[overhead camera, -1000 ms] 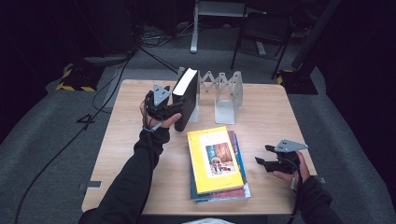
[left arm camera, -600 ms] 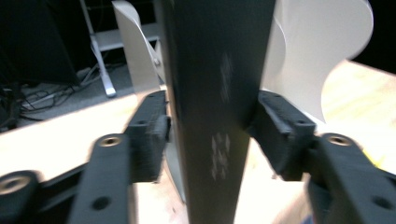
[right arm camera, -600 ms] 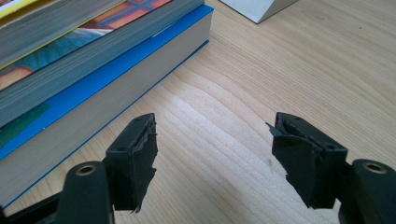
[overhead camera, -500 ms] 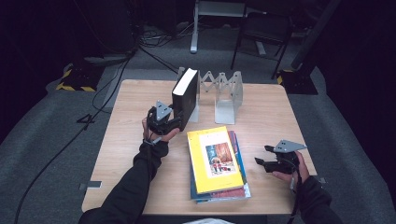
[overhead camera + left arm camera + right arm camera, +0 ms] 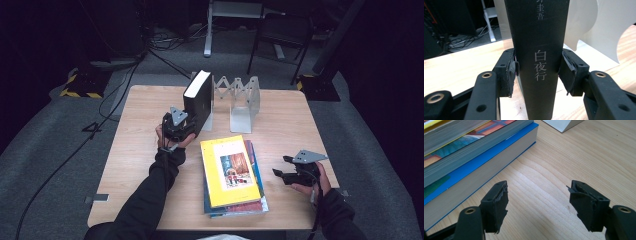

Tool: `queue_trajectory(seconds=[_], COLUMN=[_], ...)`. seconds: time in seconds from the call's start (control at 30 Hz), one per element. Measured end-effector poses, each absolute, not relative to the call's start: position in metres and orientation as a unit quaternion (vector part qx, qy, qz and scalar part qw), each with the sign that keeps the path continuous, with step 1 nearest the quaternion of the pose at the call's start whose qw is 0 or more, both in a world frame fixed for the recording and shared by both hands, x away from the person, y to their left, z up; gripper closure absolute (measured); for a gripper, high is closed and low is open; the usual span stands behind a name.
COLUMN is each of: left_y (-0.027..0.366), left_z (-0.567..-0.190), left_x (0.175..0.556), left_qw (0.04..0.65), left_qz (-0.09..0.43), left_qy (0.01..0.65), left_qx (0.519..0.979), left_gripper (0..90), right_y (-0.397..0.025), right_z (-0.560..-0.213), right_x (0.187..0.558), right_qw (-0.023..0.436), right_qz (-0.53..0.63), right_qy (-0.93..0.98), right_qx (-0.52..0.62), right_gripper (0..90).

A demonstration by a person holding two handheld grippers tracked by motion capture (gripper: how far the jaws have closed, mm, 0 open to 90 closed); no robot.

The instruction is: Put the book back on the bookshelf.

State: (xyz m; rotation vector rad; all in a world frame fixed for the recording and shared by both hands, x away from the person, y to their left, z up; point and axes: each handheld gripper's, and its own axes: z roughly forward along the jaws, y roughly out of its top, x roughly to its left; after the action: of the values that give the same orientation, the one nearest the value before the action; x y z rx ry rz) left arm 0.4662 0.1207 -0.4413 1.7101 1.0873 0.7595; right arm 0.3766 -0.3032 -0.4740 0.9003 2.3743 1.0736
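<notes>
Clamping my left gripper (image 5: pixel 537 75) on the spine of a black book (image 5: pixel 197 100), I hold it upright on the tabletop (image 5: pixel 145 120), just beside the white rack (image 5: pixel 240 100). My right gripper (image 5: pixel 539 202) rests wide apart and empty, near the stack of books (image 5: pixel 232 175).

Black book (image 5: pixel 539 57) top cut off; spine's upper characters cropped

Light wooden tabletop (image 5: pixel 150 120) carries a stack of books (image 5: pixel 232 172), yellow cover up, near the front edge, with a metal book rack (image 5: pixel 242 100) standing toward the back.
</notes>
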Motion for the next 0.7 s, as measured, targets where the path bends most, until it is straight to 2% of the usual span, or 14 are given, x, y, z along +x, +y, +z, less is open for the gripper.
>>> queue_trajectory(seconds=[0.3, 0.7], left_y=[0.1150, 0.1212], left_z=[-0.4398, -0.4369], left_x=[0.4760, 0.4676], left_qw=[0.464, 0.465], left_qz=[0.312, 0.308], left_qy=[0.454, 0.441], left_qx=[0.694, 0.703], left_gripper=[49.9, 48.4], right_y=[-0.3039, -0.3074], right_z=[-0.4746, -0.4744], right_x=[0.3771, 0.3768], right_qw=[0.190, 0.188], right_qz=[0.384, 0.387], right_qy=[0.845, 0.842], right_qx=[0.321, 0.326], right_gripper=[31.6, 31.6])
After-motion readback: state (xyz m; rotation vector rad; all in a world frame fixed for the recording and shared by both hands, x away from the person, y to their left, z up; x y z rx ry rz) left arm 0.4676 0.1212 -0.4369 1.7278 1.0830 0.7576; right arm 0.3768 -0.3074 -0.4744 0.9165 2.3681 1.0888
